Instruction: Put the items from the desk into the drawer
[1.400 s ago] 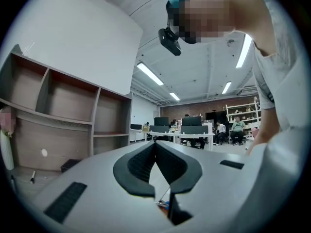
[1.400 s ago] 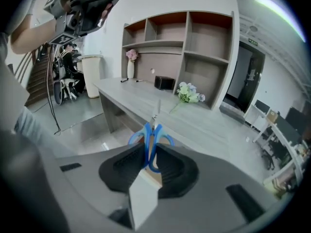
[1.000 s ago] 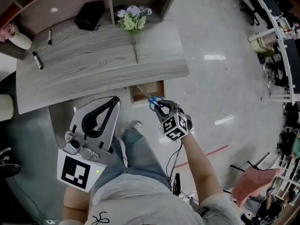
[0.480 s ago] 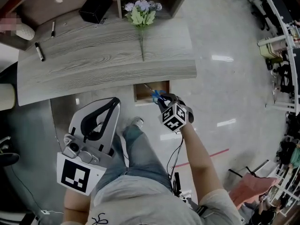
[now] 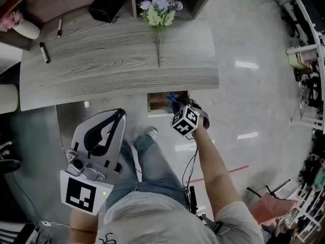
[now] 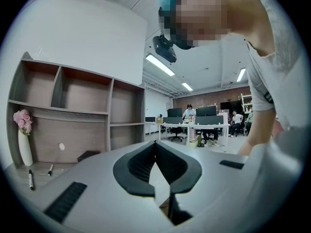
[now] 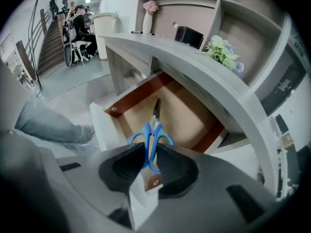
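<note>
Right arm stretched forward at frame centre. Right gripper jaws clamped on blue-handled steel scissors, blades pointing into open brown-lined wooden drawer under grey woodgrain desk. Left gripper at lower left of head view, near body, jaws together, nothing between. Black marker on desk, upper left.

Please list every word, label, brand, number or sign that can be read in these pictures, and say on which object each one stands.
No text can be read in any view.
Left gripper and right gripper: only black-and-white square markers, no letters or digits.
Scissors, black box, two pens: no print visible; any marks are too small to read.
</note>
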Demonstrator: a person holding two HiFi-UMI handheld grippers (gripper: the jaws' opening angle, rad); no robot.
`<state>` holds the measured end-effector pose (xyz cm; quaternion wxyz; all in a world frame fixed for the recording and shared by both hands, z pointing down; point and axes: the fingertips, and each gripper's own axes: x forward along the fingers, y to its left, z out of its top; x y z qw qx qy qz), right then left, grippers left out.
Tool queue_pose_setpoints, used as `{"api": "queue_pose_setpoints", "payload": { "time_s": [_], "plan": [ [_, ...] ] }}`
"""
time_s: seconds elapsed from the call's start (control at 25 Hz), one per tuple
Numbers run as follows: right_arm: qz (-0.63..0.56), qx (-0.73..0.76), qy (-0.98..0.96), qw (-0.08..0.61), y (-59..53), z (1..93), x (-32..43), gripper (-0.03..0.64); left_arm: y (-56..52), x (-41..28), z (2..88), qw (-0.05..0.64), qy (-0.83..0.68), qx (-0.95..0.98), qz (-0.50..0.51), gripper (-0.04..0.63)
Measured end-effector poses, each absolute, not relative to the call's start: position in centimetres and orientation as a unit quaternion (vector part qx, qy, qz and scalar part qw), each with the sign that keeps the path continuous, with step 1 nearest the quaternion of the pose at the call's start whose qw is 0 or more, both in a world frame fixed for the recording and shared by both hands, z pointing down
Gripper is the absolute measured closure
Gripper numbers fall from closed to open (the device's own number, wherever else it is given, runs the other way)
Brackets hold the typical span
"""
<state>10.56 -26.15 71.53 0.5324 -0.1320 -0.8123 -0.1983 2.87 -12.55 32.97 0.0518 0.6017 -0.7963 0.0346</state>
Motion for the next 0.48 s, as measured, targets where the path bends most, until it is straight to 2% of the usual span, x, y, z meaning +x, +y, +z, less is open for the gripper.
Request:
{"api": "queue_pose_setpoints", "payload": {
  "time_s": [0.48],
  "plan": [
    [-0.189,-0.127,-0.811,0.539,-26.1,72.9,10.2,0.525,-13.0,1.9,33.3,0.057,-0.799,0.598,0.036,0.586]
  ]
}}
